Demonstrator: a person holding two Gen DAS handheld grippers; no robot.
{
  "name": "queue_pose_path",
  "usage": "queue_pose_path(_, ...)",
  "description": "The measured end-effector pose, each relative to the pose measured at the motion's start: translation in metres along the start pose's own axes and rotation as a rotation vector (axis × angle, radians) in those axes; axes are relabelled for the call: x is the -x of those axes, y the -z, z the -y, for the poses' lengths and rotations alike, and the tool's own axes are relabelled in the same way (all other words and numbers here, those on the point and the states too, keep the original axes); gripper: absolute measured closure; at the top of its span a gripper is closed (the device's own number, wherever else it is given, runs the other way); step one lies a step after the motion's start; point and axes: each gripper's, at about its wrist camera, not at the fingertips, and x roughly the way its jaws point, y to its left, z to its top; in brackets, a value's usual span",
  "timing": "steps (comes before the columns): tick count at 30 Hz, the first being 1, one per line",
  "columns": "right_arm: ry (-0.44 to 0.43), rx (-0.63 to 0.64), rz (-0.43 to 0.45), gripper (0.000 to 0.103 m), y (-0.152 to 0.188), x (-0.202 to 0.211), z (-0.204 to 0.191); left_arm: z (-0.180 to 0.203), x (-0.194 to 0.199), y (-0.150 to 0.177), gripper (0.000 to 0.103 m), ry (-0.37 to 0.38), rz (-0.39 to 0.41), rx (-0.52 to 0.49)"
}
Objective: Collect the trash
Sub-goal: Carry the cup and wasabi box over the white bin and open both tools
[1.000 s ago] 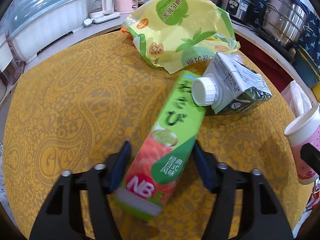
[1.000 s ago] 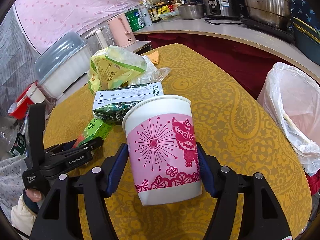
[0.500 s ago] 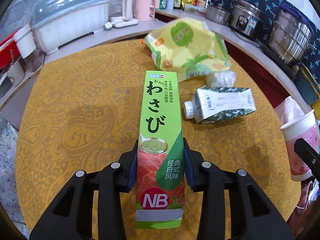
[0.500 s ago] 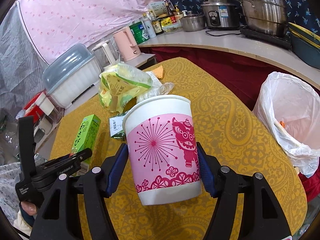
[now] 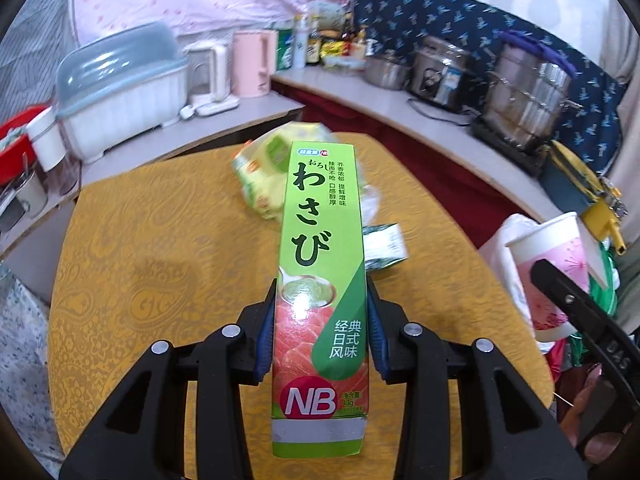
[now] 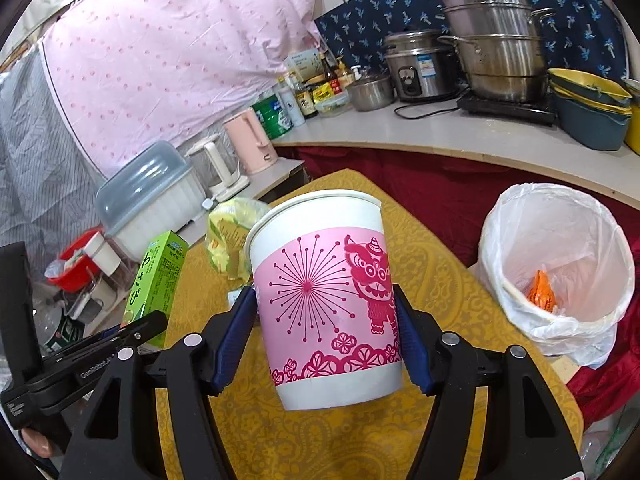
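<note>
Lifted clear of the yellow table (image 5: 160,240) since the earlier frames: both loads, with more of the room and less of the tabletop showing in each wrist view. Same for the white-lined trash bin (image 6: 560,240), now in fuller view off the table's far right edge, open-mouthed, with an orange scrap at the bottom.

Still on the table, toward its far end: a yellow-green snack bag (image 5: 264,172), blurred, and a small drink carton (image 5: 384,240) just beside the held box. 2 pieces left to fetch, then.

Right gripper (image 6: 326,328): fingers spread wide around the pink-and-white paper cup (image 6: 320,280), pads pressed on both sides, cup upright and above the table, nearer the bin than anything else.

Left gripper (image 5: 320,332): jaws just been closing, now clamped on the lower part of the green wasabi box (image 5: 320,240), which stands lengthwise between the fingers and juts out over the table's middle.

Likely meaning: pick-up finished for 2 items, carry to the bin next, cup probably first. Worth watching the long box for tipping in a low grip.
</note>
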Motion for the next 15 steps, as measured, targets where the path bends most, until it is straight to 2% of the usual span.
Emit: queue_pose_path(15, 0.088, -0.121, 0.101, 0.039, -0.019, 0.042, 0.08, 0.102, 0.005, -0.012, 0.066, 0.104, 0.029, -0.152)
